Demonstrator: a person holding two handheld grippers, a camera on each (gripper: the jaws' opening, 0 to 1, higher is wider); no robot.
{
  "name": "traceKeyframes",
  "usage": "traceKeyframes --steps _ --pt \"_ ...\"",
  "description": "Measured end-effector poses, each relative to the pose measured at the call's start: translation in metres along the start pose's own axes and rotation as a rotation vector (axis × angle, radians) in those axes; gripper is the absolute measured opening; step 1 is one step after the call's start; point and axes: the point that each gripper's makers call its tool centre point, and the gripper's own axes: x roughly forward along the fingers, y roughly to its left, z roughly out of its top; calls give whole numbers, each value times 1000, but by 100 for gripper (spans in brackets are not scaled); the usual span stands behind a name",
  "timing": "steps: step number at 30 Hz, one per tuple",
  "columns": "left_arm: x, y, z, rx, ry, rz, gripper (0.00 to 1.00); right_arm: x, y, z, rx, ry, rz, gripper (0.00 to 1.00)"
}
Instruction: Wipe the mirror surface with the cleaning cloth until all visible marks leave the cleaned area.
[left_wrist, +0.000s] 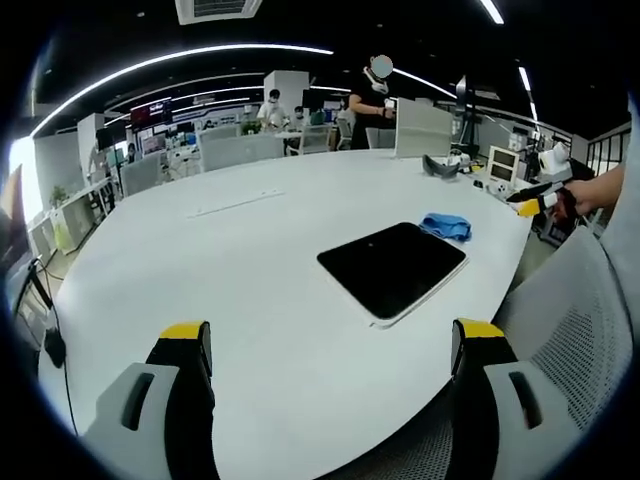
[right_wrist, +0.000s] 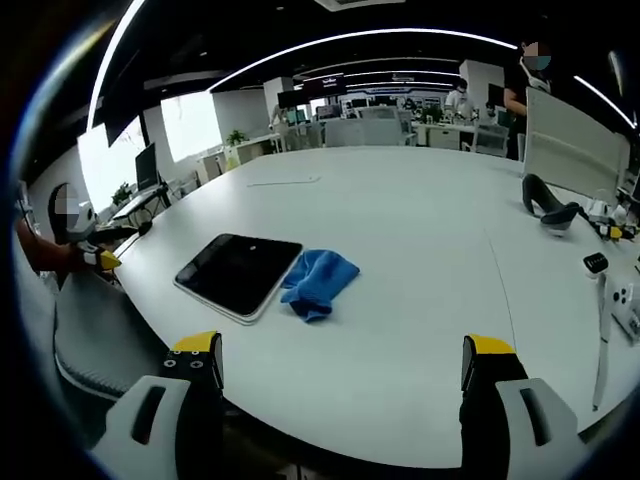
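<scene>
Left hand-held gripper (left_wrist: 330, 350) jaws apart, right hand-held gripper (right_wrist: 340, 362) likewise, above table (right_wrist: 420, 240)

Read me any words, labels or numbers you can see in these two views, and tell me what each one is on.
No text can be read in either view.
Mirror: dark face, no label showing.
Cloth: plain blue, no tag showing.
Wall screens at the far end: lit, but too small and blurred to read.
White devices at the table edge: any markings are too small to read.
</scene>
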Motion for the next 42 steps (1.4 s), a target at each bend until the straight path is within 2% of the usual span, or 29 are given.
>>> traceKeyframes --steps 3,7,8,16,26,30,35,42 --pt "0 -2 -4 9 17 -10 99 0 0 1 -5 1 6 98" --pt "-2 1 -1 3 2 -4 99 -1 -4 3 -12 0 3 98" --pt "-3 1 -1 -19 5 -7 99 -2 -5 4 -11 -4 0 98" --pt "-5 -4 -4 -15 12 -22 99 0 -3 5 -43 1 7 98" --pt "-4 -3 -7 -15 20 -40 99 0 -7 24 -71 -16 -3 98" --pt "-3 -3 -7 -28 33 -40 99 3 -8 28 -79 -2 -2 98" --pt "-2 -2 -9 -23 45 -37 99 16 -6 39 -135 40 -4 98" --pt "-2 -2 -8 -23 42 -36 99 48 -2 63 -147 52 12 98"
